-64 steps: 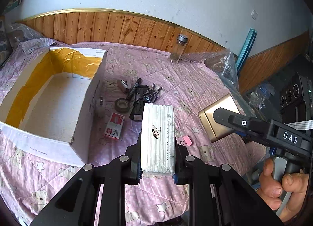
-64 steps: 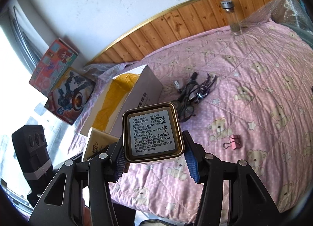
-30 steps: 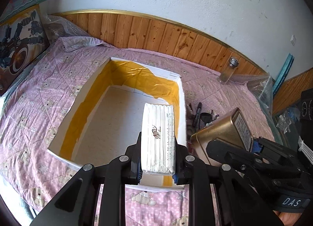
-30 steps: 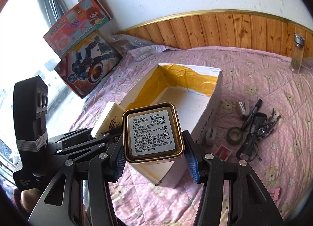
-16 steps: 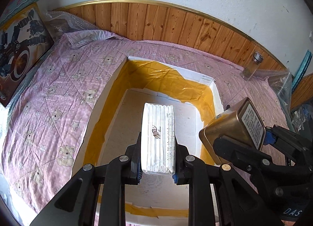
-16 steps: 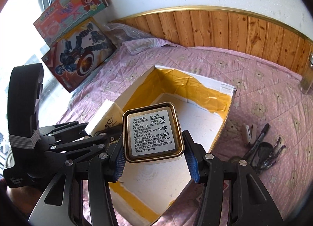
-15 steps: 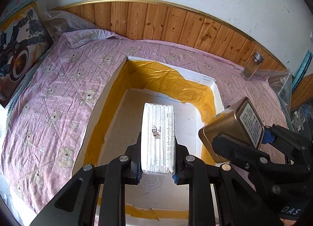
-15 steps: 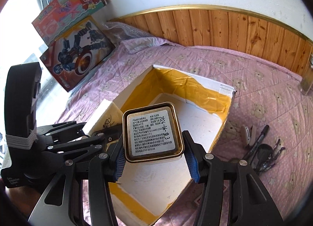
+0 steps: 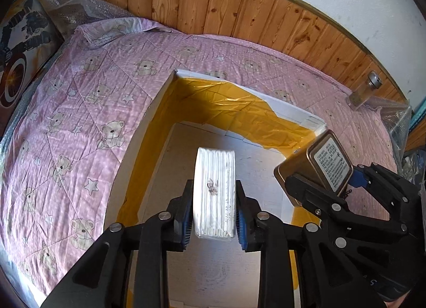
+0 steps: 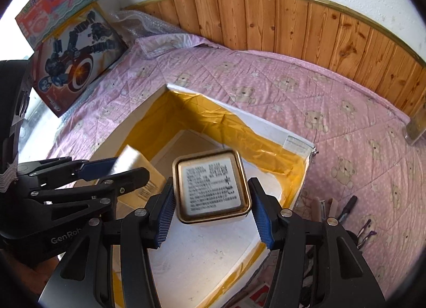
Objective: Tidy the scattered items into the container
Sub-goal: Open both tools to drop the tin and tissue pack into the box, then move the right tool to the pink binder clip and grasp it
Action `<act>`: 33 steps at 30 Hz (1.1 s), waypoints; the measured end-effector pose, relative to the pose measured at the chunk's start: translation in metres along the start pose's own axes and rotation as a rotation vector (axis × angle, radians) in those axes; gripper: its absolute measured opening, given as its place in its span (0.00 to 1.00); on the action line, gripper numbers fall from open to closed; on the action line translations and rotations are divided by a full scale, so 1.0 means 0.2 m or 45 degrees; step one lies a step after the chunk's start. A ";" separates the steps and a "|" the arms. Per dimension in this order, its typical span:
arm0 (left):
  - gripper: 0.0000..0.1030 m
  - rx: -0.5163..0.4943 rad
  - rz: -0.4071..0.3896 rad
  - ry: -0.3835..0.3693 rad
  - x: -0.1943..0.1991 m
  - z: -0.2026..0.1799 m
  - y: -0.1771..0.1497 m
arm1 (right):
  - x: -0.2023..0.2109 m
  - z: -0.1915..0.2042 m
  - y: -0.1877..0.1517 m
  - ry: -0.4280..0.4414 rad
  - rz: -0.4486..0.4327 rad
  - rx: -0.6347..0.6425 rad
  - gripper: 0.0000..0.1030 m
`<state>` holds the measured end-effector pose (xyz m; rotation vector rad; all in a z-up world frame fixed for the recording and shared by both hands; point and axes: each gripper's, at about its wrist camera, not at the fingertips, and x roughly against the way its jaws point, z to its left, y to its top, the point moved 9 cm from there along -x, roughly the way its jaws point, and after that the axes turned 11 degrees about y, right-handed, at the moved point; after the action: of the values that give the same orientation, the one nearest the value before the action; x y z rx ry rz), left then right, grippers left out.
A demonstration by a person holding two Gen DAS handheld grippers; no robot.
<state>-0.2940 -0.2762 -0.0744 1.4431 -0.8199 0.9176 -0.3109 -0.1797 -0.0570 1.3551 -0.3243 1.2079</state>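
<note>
A white box (image 9: 157,105) lined with yellow tape lies open on the pink quilt. My left gripper (image 9: 213,185) hovers over its floor. Its jaws stand slightly apart, with a thin gap beside the white tissue pack (image 9: 215,191), which is blurred and loose between them. In the right wrist view my right gripper (image 10: 211,183) is open above the box (image 10: 266,124). The gold tin (image 10: 213,188), label up, is blurred and sits lower between the pads. The tin (image 9: 314,164) and right gripper (image 9: 322,175) hang over the box's right wall. The left gripper (image 10: 130,167) shows at the left.
Pens and small dark items (image 10: 346,209) lie on the quilt right of the box. A glass jar (image 9: 363,92) stands by the wood-panelled wall. Toy boxes (image 10: 77,49) lean at the far left beside bubble wrap (image 10: 143,23).
Both grippers carried their loads from the scattered items to above the box. Now both sets of jaws have parted and the tissue pack and tin blur, slipping downward.
</note>
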 end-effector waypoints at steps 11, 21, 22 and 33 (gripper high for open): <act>0.48 -0.003 0.001 0.022 0.02 0.05 -0.05 | 0.17 0.10 -0.11 0.090 -0.108 -0.095 0.55; 0.53 -0.006 -0.042 0.024 0.22 0.08 -0.24 | 0.31 0.29 -0.34 0.178 -0.130 -0.148 0.55; 0.54 -0.007 -0.044 0.021 0.24 0.08 -0.27 | 0.32 0.30 -0.36 0.183 -0.135 -0.155 0.55; 0.56 -0.080 -0.228 0.056 0.57 0.03 -0.52 | 0.57 0.38 -0.63 0.163 -0.198 -0.130 0.55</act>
<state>-0.1511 -0.2723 -0.0187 1.4125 -0.6693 0.7782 -0.1297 -0.1622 -0.0184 1.1868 -0.1840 1.1269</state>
